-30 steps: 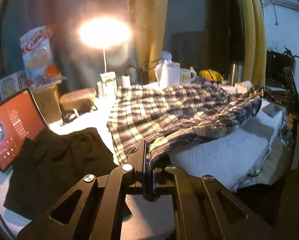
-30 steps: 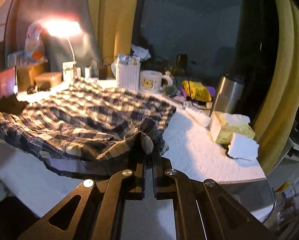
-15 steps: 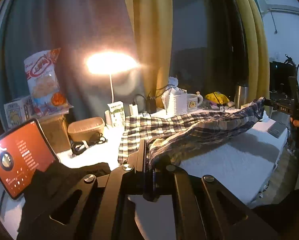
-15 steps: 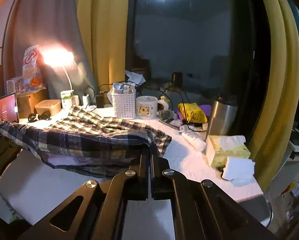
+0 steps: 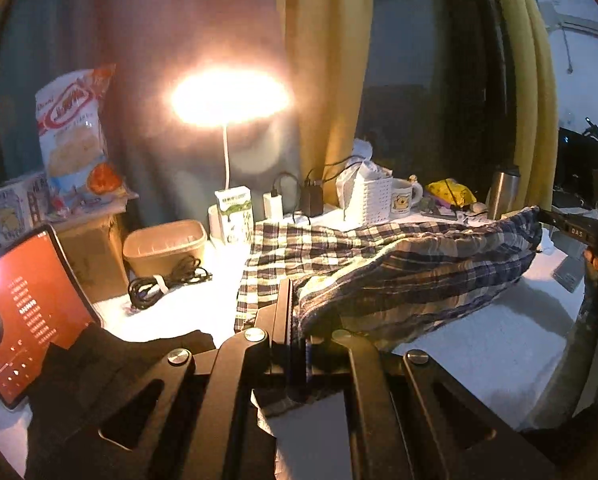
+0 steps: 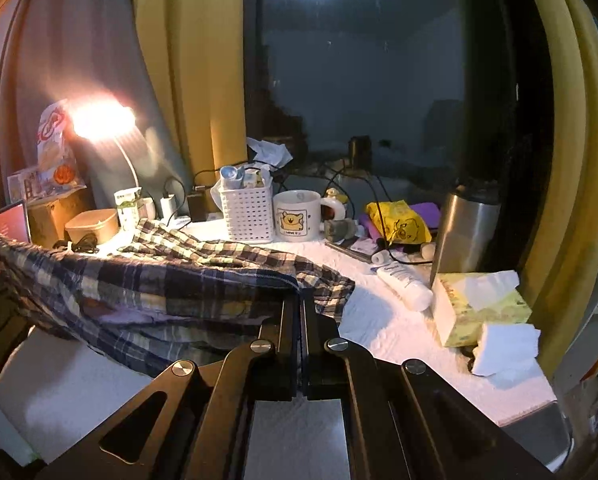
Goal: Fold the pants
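Jaws on both sides were clamped on the plaid pants: left gripper pinched one end of the near edge, right gripper the other, cloth strung between them and lifted off the white-covered bench. Far half of the pants lay flat on the bench ahead of the jaws.

Step, as I read it: mid-fold, near edge raised to carry over the far half. Next move would need both grippers travelling forward together, keeping the edge taut and level, then lowering onto the far edge before letting go.

Count: one pair of pants, two grippers, one mug, one white basket, one steel flask, one lamp.
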{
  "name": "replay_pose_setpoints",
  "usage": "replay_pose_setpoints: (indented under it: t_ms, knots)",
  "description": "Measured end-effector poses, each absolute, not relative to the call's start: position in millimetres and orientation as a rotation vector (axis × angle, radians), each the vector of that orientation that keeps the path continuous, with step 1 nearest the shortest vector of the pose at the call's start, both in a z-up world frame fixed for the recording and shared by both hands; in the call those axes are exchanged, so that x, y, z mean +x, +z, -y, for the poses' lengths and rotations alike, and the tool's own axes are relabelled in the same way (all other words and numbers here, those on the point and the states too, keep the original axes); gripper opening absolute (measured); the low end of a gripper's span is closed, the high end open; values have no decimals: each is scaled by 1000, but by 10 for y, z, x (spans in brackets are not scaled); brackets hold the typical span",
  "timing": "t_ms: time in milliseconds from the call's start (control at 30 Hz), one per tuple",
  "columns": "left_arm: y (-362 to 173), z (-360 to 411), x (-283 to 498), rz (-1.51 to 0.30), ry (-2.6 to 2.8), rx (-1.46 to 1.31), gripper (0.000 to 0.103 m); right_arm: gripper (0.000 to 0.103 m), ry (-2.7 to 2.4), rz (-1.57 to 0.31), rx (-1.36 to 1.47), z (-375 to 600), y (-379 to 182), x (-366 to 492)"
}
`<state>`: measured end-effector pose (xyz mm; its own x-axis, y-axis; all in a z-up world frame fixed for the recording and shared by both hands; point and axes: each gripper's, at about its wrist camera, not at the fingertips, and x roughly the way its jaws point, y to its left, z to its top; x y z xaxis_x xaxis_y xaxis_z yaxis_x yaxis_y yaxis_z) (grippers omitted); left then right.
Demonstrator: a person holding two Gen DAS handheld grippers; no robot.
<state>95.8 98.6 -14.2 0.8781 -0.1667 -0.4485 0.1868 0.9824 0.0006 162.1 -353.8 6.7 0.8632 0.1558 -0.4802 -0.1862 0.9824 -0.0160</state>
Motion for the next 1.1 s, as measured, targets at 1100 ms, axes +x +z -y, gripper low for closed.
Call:
replay_pose_setpoints:
  t_ms: [1100]
  knots:
    - [-36,-964,3232,-542,-217,97,3,0,76,-555,-28,3536,35,3338]
